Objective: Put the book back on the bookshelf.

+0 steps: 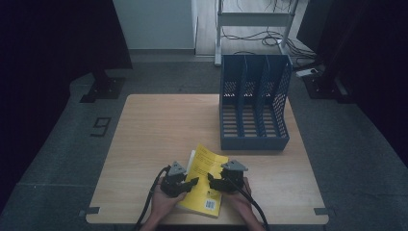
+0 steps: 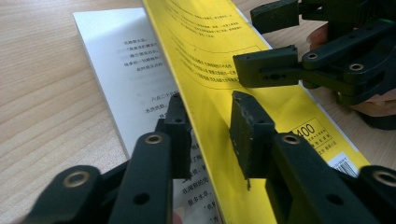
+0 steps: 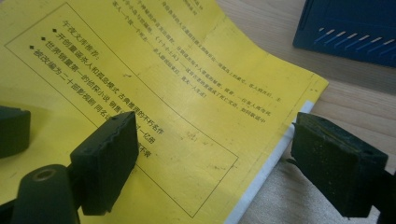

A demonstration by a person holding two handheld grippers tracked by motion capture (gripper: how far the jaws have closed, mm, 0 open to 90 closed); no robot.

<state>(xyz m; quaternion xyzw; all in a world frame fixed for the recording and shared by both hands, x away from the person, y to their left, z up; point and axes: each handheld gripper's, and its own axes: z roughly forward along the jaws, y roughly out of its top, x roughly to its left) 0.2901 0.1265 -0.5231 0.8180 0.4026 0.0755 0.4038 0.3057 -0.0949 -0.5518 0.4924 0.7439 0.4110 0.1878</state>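
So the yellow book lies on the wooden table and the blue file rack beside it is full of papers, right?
Not quite. The yellow book does lie on the wooden table, but the blue file rack is empty: the high view shows bare slots in all its compartments.

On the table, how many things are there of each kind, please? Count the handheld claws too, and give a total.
Yellow book, back cover lifted off its white pages: 1
Blue file rack with three slots: 1
Handheld claws, left claw and right claw: 2
Total: 4
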